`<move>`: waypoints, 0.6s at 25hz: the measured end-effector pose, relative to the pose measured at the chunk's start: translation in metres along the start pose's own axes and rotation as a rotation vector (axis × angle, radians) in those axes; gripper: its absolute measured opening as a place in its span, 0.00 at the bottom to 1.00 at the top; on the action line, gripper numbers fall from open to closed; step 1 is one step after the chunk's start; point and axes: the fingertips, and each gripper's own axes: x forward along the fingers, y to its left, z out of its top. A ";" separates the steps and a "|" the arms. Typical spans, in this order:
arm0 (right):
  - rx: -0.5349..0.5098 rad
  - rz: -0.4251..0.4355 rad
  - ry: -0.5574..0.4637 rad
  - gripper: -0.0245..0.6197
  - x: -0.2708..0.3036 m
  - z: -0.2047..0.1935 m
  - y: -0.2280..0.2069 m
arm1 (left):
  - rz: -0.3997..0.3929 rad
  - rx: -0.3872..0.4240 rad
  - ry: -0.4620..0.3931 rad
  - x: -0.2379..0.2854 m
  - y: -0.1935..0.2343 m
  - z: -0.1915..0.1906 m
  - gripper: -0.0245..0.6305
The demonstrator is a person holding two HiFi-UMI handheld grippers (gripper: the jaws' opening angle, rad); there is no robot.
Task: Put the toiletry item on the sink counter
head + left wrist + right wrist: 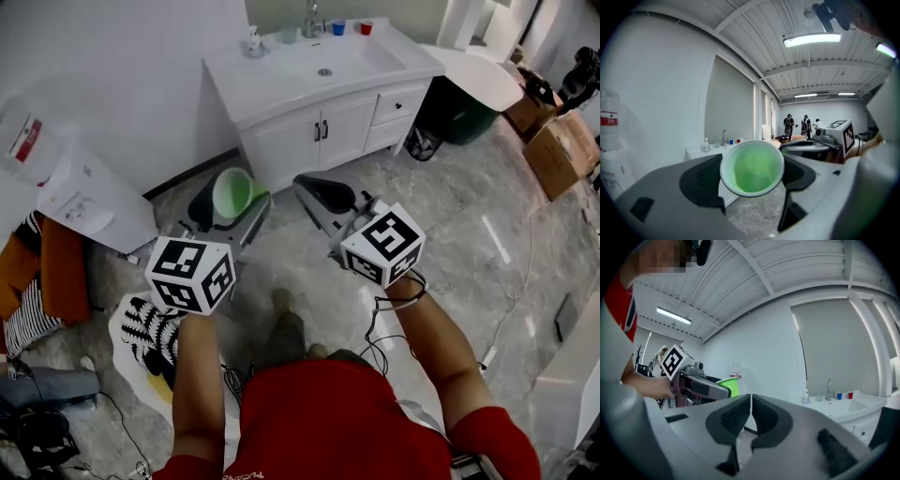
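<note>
the bottle (253,41) and cups (338,27) on the sink counter (281,89) are too small to tell more. the green cup (234,190) has its base hidden inside the left gripper (230,208).

White sink surface (272,86) at the far side of the room.
Along its far edge, left to right: small white pump bottle (253,42), chrome tap (311,19), blue cup (338,27), red cup (366,27).

Surroundings logged: grey marbled floor (473,220), clutter noted at both sides.
Cardboard boxes (561,150) are seen stacked at far right. A dark green bin (457,117) is partly covered by a white panel (480,75), and a black mesh wastebasket (422,143) is set just beside it. At left, an orange garment (61,272) and a black-and-white striped cloth (150,333) are found on the floor. A thin white cable (514,292) is trailed across the tiles. Standing persons (789,125) are recorded far off, under ceiling strip lights (812,40).
</note>
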 end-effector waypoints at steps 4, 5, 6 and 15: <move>-0.006 -0.001 0.011 0.09 0.031 -0.004 -0.022 | -0.001 0.000 -0.009 0.026 0.028 0.003 0.60; -0.007 -0.002 0.011 0.09 0.041 -0.003 -0.030 | -0.001 -0.001 -0.011 0.034 0.038 0.005 0.60; -0.006 -0.003 0.011 0.09 0.051 -0.002 -0.038 | -0.001 -0.002 -0.013 0.043 0.047 0.008 0.60; -0.002 -0.022 0.019 0.09 0.142 -0.003 -0.101 | -0.015 0.003 0.001 0.111 0.132 0.021 0.60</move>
